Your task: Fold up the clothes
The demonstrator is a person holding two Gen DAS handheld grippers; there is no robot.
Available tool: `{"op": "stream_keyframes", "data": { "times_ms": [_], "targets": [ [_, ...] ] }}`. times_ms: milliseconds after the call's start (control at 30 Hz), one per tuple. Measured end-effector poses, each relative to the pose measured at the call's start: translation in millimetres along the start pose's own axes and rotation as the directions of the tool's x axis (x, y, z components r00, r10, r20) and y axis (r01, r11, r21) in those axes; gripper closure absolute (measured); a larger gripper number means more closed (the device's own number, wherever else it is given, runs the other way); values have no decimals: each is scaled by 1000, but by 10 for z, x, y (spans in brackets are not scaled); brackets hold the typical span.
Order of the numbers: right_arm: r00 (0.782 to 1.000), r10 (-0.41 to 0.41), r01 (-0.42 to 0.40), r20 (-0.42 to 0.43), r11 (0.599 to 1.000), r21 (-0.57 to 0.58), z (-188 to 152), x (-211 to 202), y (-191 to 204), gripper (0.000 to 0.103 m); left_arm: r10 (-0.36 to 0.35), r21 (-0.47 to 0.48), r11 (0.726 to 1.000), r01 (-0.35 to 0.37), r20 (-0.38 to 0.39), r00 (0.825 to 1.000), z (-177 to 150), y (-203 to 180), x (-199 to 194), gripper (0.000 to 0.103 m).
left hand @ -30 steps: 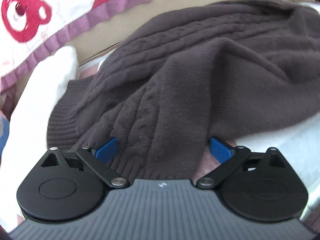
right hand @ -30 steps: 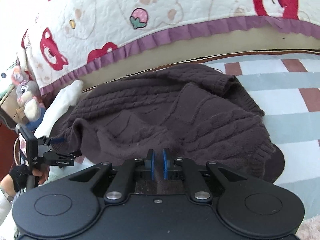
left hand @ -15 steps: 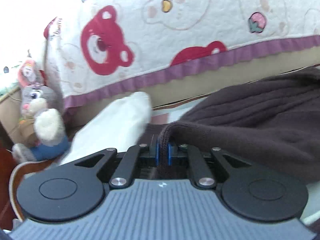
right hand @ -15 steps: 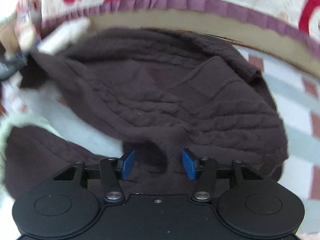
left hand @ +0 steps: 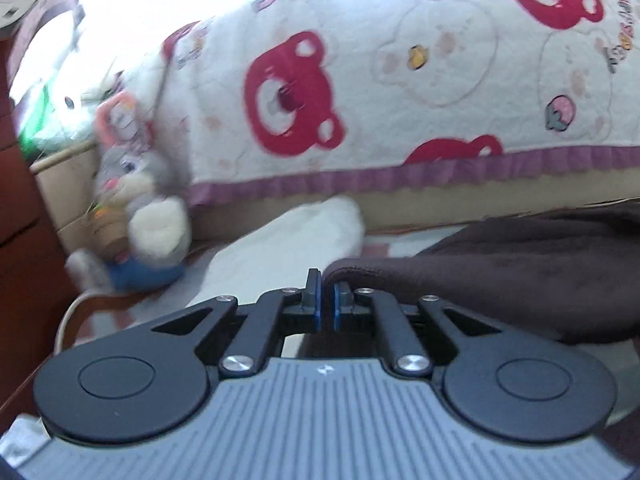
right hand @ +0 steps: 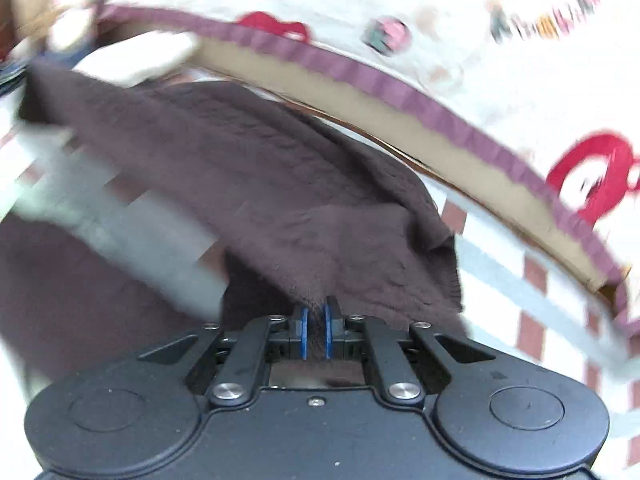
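My left wrist camera sits low behind my fingers [left hand: 316, 296], facing a bear-print quilt [left hand: 400, 80] and a plush rabbit [left hand: 136, 200], close to the brown sweater [left hand: 520, 272]. My right wrist camera looks tilted along its own fingers [right hand: 304, 332] over the same sweater [right hand: 240, 168]. Both share the quilt [right hand: 480, 80] and a white pillow [left hand: 304, 236].

The sweater [right hand: 248, 168] was spread across the sheet [right hand: 500, 280], a quilt [left hand: 400, 80] hung behind it. A pillow [left hand: 304, 236] lay left of the sweater, and a toy [left hand: 136, 208] was set further left, below the quilt's corner.
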State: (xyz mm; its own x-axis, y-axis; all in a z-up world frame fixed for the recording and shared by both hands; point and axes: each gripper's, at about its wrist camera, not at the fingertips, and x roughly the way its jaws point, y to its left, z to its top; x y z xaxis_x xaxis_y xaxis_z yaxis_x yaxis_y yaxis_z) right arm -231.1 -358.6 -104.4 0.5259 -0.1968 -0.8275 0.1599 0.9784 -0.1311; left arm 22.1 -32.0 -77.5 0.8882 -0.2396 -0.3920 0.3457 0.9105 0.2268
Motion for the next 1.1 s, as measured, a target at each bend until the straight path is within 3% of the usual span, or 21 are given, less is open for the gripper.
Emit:
{"op": "stream_keyframes", "data": {
  "times_ms": [67, 133, 233, 333, 400, 433, 467, 533, 633, 733, 800, 867, 933, 1000, 1033, 1100],
  "targets": [
    [996, 83, -82, -33, 996, 28, -118, -110, 7, 94, 18, -2, 1000, -18, -68, 997, -164, 81, -4, 98],
    [982, 169, -162, -80, 982, 93, -249, 45, -37, 94, 50, -25, 998, -55, -170, 984, -387, 136, 111, 98],
    [972, 199, -184, -123, 976, 119, -378, 262, -74, 94, 8, -83, 996, -34, -299, 954, -648, 171, 267, 98],
    [962, 258, -239, -90, 954, 178, -376, 273, -194, 87, 27, 37, 999, -14, -363, 931, -744, 5, 288, 95],
    [935, 354, -337, -21, 904, 265, -364, 193, -347, 87, 63, 114, 993, -20, -389, 919, -723, -87, 264, 93],
    [918, 396, -383, 27, 867, 319, -354, 153, -410, 79, 54, 107, 994, -12, -399, 915, -669, -97, 238, 85],
    [904, 421, -418, 79, 830, 369, -381, 107, -516, 74, 24, 76, 997, 7, -404, 914, -594, -92, 199, 72],
    [900, 403, -432, 163, 784, 446, -393, 79, -803, 68, -69, 20, 996, 83, -376, 924, -390, -116, 89, 61],
    [940, 287, -342, 185, 786, 515, -425, 112, -1148, 63, -214, 8, 974, 227, -308, 927, -37, -250, -59, 55],
    [972, 167, -232, 165, 785, 574, -471, 262, -1467, 59, -323, 119, 925, 362, -259, 910, 320, -583, -65, 48],
    [991, 100, -132, 87, 775, 619, -504, 475, -1597, 59, -378, 204, 879, 431, -253, 890, 565, -923, 24, 48],
    [998, 49, -59, 35, 712, 700, -553, 616, -1719, 57, -444, 252, 831, 495, -235, 865, 765, -1317, 99, 48],
    [996, -22, -52, 84, 622, 781, -606, 702, -1836, 59, -518, 304, 772, 558, -209, 830, 874, -1785, 158, 48],
    [983, -148, -5, 105, 554, 832, -647, 775, -1924, 57, -588, 359, 701, 616, -197, 785, 915, -2281, 216, 35],
    [980, -175, 15, 93, 530, 848, -658, 884, -1985, 56, -607, 387, 668, 636, -210, 766, 860, -2549, 263, 24],
    [985, -130, -42, 111, 446, 894, -773, 1125, -2121, 56, -610, 432, 630, 645, -239, 756, 716, -3085, 360, 24]
  ]
}}
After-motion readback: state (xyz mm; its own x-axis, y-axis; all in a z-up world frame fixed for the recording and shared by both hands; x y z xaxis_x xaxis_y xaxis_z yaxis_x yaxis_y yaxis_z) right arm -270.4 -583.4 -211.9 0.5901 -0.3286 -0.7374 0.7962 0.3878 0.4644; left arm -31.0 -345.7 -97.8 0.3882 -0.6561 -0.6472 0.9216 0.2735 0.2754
